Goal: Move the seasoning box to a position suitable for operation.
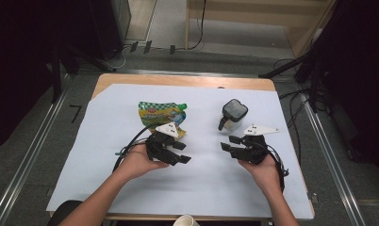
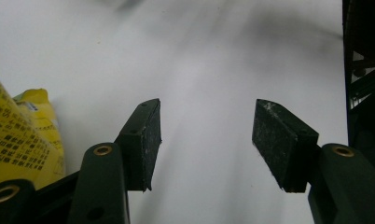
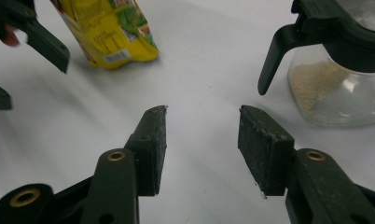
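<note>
— Looking at the yellow-green pouch point(image 1: 161, 116) first: it lies flat on the white sheet point(image 1: 131, 179) covering the desk point(image 1: 183, 80), spout toward the right, just beyond my left gripper point(image 1: 179, 153). The glass jar point(image 1: 233, 115) with the black lid and handle stands upright to its right, just past my right gripper point(image 1: 227, 143), with pale grains settled at the bottom.

— What worries you from here?

— The pouch is soft and slick. If I pinch it near a loose edge it could fold and slide out, I'd say, or the contents could squeeze toward the spout. The jar is glass with a rounded body; a grip low on that curve may slip, and nudging the handle point(image 3: 274, 56) on the way in could tip it or spin it. Both grippers point inward toward each other too, so reaching across carelessly might knock one into the other.

— And how are you holding them?

— Both hands rest low over the sheet, forearms coming in from the near edge. My left hand point(image 1: 139, 162) angles its gripper to the right, jaws spread with nothing between them; in the left gripper view the pouch sits off to the side of the pads point(image 2: 146, 140). My right hand point(image 1: 264, 165) angles its gripper to the left, jaws likewise spread and empty, the jar off to one side of them.
</note>
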{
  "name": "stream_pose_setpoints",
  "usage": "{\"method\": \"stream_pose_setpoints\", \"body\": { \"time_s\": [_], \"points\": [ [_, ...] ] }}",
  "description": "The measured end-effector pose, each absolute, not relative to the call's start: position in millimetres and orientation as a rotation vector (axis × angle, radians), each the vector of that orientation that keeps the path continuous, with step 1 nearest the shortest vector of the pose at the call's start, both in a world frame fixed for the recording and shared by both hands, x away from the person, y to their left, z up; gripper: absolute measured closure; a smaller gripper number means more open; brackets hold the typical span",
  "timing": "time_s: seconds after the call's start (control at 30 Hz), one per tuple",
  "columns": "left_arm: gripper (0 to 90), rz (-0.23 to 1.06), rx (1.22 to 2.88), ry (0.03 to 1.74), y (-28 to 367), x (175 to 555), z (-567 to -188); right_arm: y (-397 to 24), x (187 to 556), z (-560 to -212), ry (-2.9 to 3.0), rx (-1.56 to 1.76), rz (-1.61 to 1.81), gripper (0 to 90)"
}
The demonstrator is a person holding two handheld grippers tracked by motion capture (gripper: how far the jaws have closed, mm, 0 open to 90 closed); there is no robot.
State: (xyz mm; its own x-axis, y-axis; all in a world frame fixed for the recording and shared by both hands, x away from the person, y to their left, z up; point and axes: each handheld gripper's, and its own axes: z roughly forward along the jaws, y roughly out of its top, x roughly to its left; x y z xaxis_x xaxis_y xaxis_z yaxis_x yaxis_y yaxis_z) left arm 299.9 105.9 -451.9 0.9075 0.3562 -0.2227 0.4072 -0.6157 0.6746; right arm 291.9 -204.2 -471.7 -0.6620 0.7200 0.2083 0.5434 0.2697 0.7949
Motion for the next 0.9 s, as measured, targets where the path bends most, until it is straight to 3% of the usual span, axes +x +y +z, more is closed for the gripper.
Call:
{"method": "stream_pose_setpoints", "body": {
  "time_s": [0.13,0.33,0.57,0.9],
  "points": [
    [42.2,-0.126,2.282,0.543,103.2,297.6,-451.1,-202.3,293.3,-476.5,2.357,1.173,1.308,53.7],
    [43.2,-0.063,2.285,0.506,100.5,293.8,-449.5,-198.6,295.0,-480.3,2.362,1.172,1.285,54.2],
    [41.5,-0.124,2.243,0.551,106.0,299.0,-450.6,-200.8,295.6,-479.9,2.352,1.165,1.279,51.4],
    [41.7,-0.076,2.258,0.511,106.4,296.1,-449.4,-205.8,296.2,-478.9,2.337,1.152,1.255,49.4]
  ]
}}
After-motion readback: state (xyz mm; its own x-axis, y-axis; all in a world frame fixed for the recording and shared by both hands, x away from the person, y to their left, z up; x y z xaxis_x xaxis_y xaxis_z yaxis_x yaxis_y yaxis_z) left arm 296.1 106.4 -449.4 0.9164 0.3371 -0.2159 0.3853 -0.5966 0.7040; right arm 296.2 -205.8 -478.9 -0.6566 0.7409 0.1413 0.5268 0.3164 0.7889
